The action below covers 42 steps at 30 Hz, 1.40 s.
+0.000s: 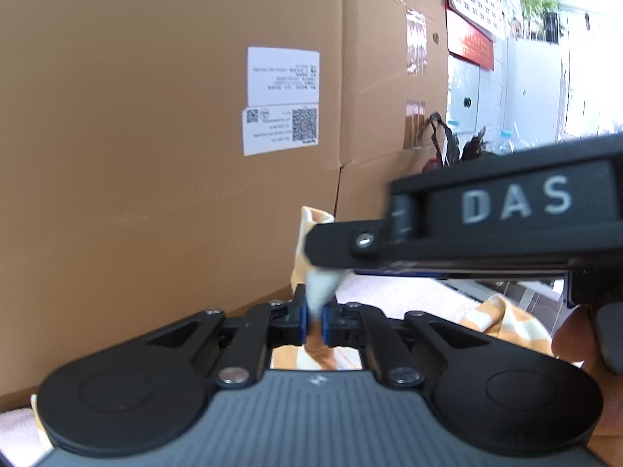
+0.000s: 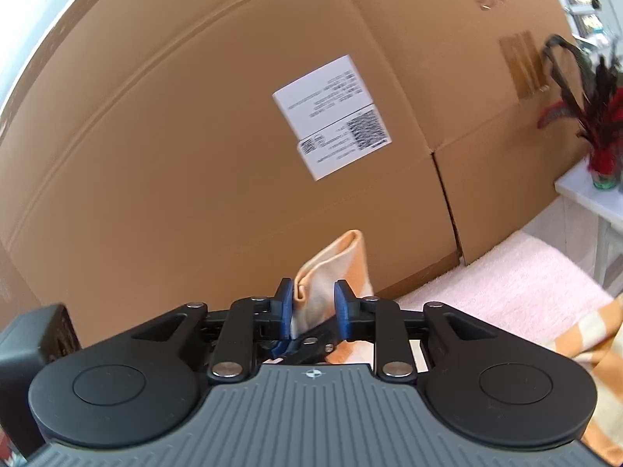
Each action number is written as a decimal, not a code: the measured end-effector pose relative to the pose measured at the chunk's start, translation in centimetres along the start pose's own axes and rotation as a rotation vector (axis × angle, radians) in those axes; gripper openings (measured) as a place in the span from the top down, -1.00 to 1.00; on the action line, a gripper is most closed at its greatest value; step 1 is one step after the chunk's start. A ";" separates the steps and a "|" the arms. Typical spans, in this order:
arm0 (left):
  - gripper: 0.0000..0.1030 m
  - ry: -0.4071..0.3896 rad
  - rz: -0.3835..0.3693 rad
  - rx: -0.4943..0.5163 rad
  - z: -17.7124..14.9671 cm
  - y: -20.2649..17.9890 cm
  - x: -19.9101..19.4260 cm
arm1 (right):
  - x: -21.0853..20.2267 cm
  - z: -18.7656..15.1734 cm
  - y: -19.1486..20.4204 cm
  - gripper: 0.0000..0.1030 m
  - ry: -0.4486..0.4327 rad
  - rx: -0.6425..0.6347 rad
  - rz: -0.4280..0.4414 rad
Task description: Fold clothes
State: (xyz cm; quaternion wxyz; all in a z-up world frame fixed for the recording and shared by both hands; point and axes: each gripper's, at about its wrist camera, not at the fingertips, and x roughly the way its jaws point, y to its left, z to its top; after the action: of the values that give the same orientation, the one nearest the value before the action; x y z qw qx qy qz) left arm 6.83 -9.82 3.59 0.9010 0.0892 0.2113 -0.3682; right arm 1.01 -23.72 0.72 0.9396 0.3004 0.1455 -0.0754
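My left tool [image 1: 314, 321] is pinching the orange and white striped cloth [image 1: 317, 272]. Its two blue pads are pressed tight on a thin fold of it, and the cloth sticks up between them.

My right tool [image 2: 313, 309] is partly spread. The same striped cloth [image 2: 335, 268] stands up between its blue pads [image 2: 286, 307]. It leans on the left pad, but there is a gap on the right side, so the pads are not squeezing it. In the left wrist view I can see the black body of this right tool [image 1: 486, 218] crossing just above the cloth, with grey letters on its side.

More of the striped cloth hangs down at the right edge of both views. Under it lies a soft pink towel [image 2: 514, 276] spread on the bench.

Right behind the cloth stands a big brown cardboard box [image 2: 194, 136] with a white paper label [image 2: 331, 116] stuck on it. To the right of the box, dark and red feathers [image 2: 599, 116] stand in a small green jar on a white shelf [image 2: 584, 194].
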 end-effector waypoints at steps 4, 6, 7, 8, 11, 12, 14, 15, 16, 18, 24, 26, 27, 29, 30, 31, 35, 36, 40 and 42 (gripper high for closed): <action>0.94 -0.007 0.023 -0.063 0.5 1.5 0.1 | -1.0 0.2 -1.3 0.47 -0.035 0.081 0.007; 0.95 -0.012 0.027 -0.093 0.6 2.3 -0.1 | -1.4 -0.1 -2.4 0.47 -0.014 0.136 0.013; 0.95 -0.017 0.033 -0.095 0.8 2.4 -0.3 | -1.7 -0.2 -3.0 0.45 -0.004 0.165 0.017; 0.95 -0.023 0.038 -0.097 0.9 2.5 -0.5 | -2.0 -0.5 -3.6 0.46 0.009 0.202 0.024; 0.95 -0.038 0.054 -0.101 1.3 2.8 -1.0 | -2.7 -2.3 -5.1 0.52 0.061 0.311 0.078; 0.95 -0.043 0.057 -0.100 1.3 2.8 -1.4 | -2.8 -3.2 -5.3 0.55 0.085 0.341 0.104; 0.95 -0.050 0.056 -0.105 1.5 2.7 -1.8 | -2.3 -5.6 -5.2 0.56 0.136 0.403 0.150; 0.95 -0.054 0.055 -0.109 1.7 2.6 -1.9 | -2.0 -6.8 -5.1 0.56 0.161 0.433 0.172; 0.95 -0.058 0.055 -0.112 1.8 2.5 -2.0 | -1.2 -8.0 -4.7 0.56 0.173 0.451 0.170; 0.95 -0.070 0.059 -0.117 2.1 2.3 -2.3 | 0.4 -10.3 -3.9 0.56 0.194 0.486 0.164; 0.96 -0.110 0.085 -0.161 2.3 2.8 -4.0 | 4.2 -13.9 -4.0 0.73 0.059 0.720 0.079; 0.96 -0.124 0.095 -0.174 2.4 3.3 -4.7 | 4.4 -14.0 -3.6 0.78 0.036 0.727 0.027; 0.96 -0.133 0.103 -0.174 2.5 3.5 -5.1 | 4.4 -13.9 -3.3 0.79 0.034 0.713 0.002; 0.96 -0.147 0.116 -0.182 2.5 4.1 -5.8 | 4.1 -13.8 -3.2 0.79 0.026 0.696 -0.023; 0.96 -0.152 0.122 -0.189 2.5 4.5 -6.1 | 3.9 -13.7 -3.1 0.79 0.023 0.687 -0.035; 0.96 -0.156 0.125 -0.197 2.4 4.9 -6.4 | 3.9 -13.7 -3.2 0.79 0.024 0.685 -0.038; 0.98 -0.155 0.136 -0.239 1.9 6.5 -7.1 | 3.7 -13.8 -3.3 0.79 0.031 0.680 -0.048; 0.98 -0.154 0.138 -0.244 1.7 6.8 -7.4 | 3.9 -13.9 -3.2 0.79 0.026 0.675 -0.051; 0.98 -0.163 0.149 -0.261 1.1 8.0 -8.5 | 4.2 -14.0 -2.9 0.79 0.004 0.639 -0.046; 0.99 -0.165 0.156 -0.267 0.9 8.5 -9.0 | 4.5 -14.0 -2.7 0.79 0.006 0.628 -0.047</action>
State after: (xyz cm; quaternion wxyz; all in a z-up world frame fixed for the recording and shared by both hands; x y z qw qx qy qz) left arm 7.35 1.59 8.44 0.9449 -0.0454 0.1762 -0.2720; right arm 1.42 -17.93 -13.10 0.7984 0.5729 0.1246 -0.1376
